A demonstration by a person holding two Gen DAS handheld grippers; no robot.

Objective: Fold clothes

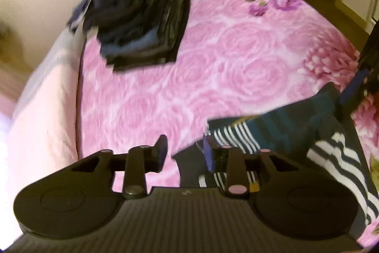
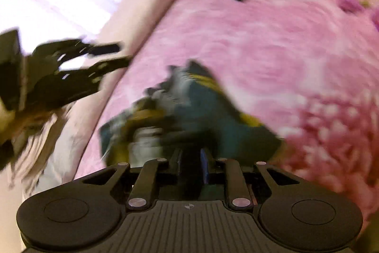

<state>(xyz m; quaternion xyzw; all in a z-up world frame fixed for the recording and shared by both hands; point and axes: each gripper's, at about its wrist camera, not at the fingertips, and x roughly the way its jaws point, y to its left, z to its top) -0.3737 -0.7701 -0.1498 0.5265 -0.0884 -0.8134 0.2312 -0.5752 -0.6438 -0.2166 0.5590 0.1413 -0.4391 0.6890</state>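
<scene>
Looking down at the bed (image 1: 236, 58) with its pink rose blanket, both views pretty smeary. My left gripper (image 1: 186, 153) has its jaws parted with nothing pinched in the gap. The striped garment (image 1: 272, 129), teal with white-and-dark stripes and a bit of yellow, sits just off to the right of the right-hand pad and runs under that side of the gripper body. No pad presses on it that I can see.

My right gripper (image 2: 190, 158) is a different story: jaws drawn close together, clamped on that same striped garment (image 2: 201, 106). The cloth bunches up straight out of the fingertips in a crumpled teal and yellow heap, over the pink blanket. Too blurred to say whether the far end rests on the bed or hangs clear of it.

At the far corner of the bed there's a stack of folded dark clothes (image 1: 139, 23), navy and black, well apart from the striped piece. A pale pink sheet (image 1: 47, 98) runs along the left edge of the bed. In the right wrist view the left gripper (image 2: 104, 58) shows up off to the left over that pale edge, badly smeared.
</scene>
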